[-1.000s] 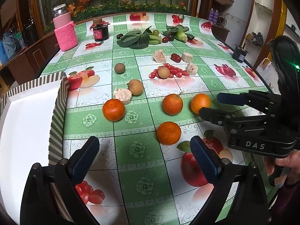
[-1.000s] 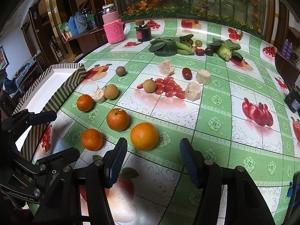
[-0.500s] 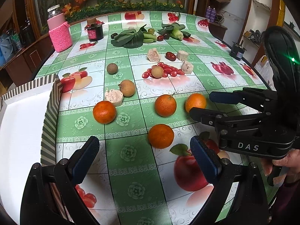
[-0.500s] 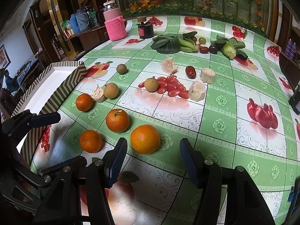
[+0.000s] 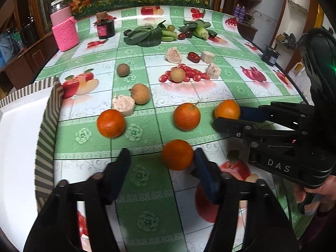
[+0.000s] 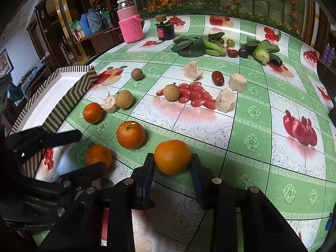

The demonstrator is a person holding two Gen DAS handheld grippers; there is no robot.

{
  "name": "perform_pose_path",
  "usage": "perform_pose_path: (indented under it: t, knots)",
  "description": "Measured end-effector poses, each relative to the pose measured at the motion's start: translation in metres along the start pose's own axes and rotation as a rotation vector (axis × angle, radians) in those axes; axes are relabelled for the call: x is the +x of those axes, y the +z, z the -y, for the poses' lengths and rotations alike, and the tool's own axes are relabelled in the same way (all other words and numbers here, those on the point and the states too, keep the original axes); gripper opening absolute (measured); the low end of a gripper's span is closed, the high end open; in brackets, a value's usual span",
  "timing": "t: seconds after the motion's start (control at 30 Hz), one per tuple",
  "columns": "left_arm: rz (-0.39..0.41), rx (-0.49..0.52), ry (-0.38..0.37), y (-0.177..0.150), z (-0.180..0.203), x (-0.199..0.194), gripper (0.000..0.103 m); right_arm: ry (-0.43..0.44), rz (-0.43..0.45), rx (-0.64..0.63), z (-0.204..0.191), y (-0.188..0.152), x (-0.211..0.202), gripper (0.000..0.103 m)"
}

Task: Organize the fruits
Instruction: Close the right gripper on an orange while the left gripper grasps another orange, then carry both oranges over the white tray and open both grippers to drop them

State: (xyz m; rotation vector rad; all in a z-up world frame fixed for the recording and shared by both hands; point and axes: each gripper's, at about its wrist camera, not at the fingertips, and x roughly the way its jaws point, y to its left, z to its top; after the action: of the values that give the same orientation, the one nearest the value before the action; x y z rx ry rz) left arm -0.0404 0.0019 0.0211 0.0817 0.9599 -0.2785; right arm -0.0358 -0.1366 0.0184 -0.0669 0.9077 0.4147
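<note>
Several oranges lie on the fruit-print tablecloth. My right gripper [image 6: 172, 168] is shut on the nearest, largest orange [image 6: 172, 156], its pads against both sides; it also shows in the left wrist view [image 5: 227, 109]. My left gripper [image 5: 161, 163] is open around a smaller orange [image 5: 177, 154], whose right side touches the right pad while a gap remains on the left. Two more oranges [image 5: 111, 122] [image 5: 186, 116] sit free on the cloth. A striped box with a white inside [image 5: 47, 130] stands at the left.
Brown longans [image 5: 140, 93] [image 5: 177, 74] [image 5: 123, 70], pale food chunks [image 5: 123, 105], red dates, leafy greens [image 5: 145, 35], a dark jar [image 5: 105, 28] and a pink-sleeved bottle [image 5: 64, 31] lie farther back. The table edge curves away on the right.
Both grippers moved forward and narrowed. The right one closed onto the large orange. The left one came around the small orange, jaws narrower than before.
</note>
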Motion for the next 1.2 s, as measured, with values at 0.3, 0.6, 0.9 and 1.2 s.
perform_pose_path:
  t: [0.3, 0.6, 0.9, 1.2]
  knots:
    - [-0.012, -0.040, -0.015, -0.003, -0.006, -0.004, 0.027, -0.006, 0.014, 0.024, 0.003, -0.002, -0.009, 0.034]
    - [0.014, -0.102, -0.010, 0.000, -0.028, -0.036, 0.027, 0.031, 0.040, 0.000, -0.023, 0.006, -0.024, 0.034]
    - [0.003, -0.194, 0.025, -0.007, -0.072, -0.066, 0.027, 0.113, 0.056, -0.062, -0.071, 0.027, -0.026, 0.034]
    - [0.025, -0.250, 0.168, -0.009, -0.136, -0.086, 0.027, 0.205, 0.060, -0.165, -0.139, 0.053, -0.013, 0.034]
